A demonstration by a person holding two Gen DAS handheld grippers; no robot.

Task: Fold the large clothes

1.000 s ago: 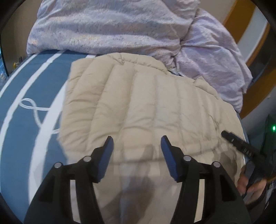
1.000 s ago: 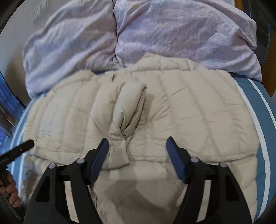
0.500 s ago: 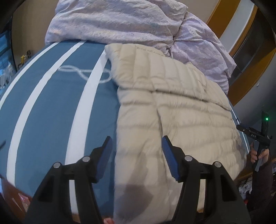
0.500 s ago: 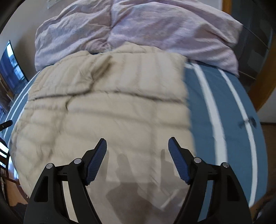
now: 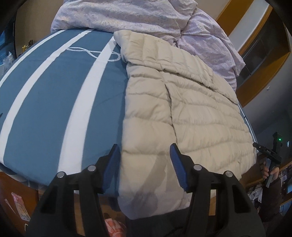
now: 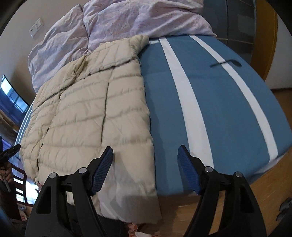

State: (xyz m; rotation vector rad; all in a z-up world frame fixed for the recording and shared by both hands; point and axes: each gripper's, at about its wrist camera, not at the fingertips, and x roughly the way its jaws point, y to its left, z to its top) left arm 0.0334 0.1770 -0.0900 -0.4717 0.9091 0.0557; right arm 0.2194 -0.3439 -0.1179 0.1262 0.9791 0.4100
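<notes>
A beige quilted puffer jacket (image 5: pixel 182 109) lies flat on the bed, its hem hanging over the near edge; it also shows in the right wrist view (image 6: pixel 94 113). My left gripper (image 5: pixel 144 165) is open and empty above the jacket's left hem corner. My right gripper (image 6: pixel 146 167) is open and empty above the jacket's right hem corner. The right gripper also shows at the far right of the left wrist view (image 5: pixel 268 151), and the left gripper's tip shows at the left edge of the right wrist view (image 6: pixel 11 151).
The bed has a blue cover with white stripes (image 5: pixel 54 102), also in the right wrist view (image 6: pixel 209 102). A crumpled lilac duvet (image 5: pixel 127 14) is piled at the head, also in the right wrist view (image 6: pixel 109 23). Wooden floor (image 6: pixel 237 196) lies beyond the bed's near edge.
Both grippers pulled back toward the foot of the bed and swung outward: the left toward the jacket's left edge, the right toward its right edge. Both stayed open.
</notes>
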